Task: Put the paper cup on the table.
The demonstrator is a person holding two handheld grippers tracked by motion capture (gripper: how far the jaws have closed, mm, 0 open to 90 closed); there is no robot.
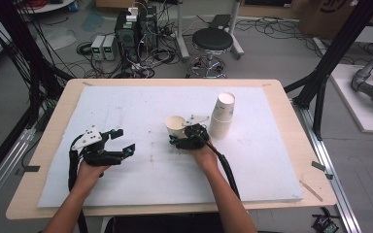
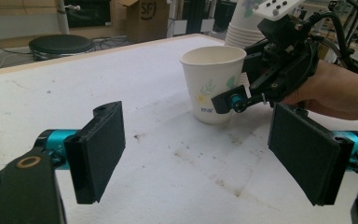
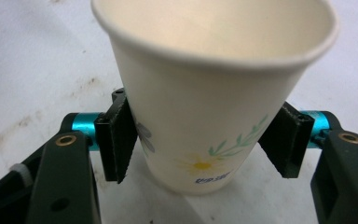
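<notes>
A paper cup (image 3: 214, 93) stands upright on the worktop (image 1: 141, 104), its base cut off behind the right claw (image 3: 205, 140), whose pads press its sides. The left claw (image 2: 209, 149) gapes, holding nothing. A cup stack (image 1: 222, 116) stands just beside.

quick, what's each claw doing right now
left claw: open, nothing between its jaws, hovering over the table.
right claw: jaws on both sides of the single paper cup, pads against its lower wall.

Black gripper (image 1: 190, 133), teal collars, black cable, bare forearms
</notes>
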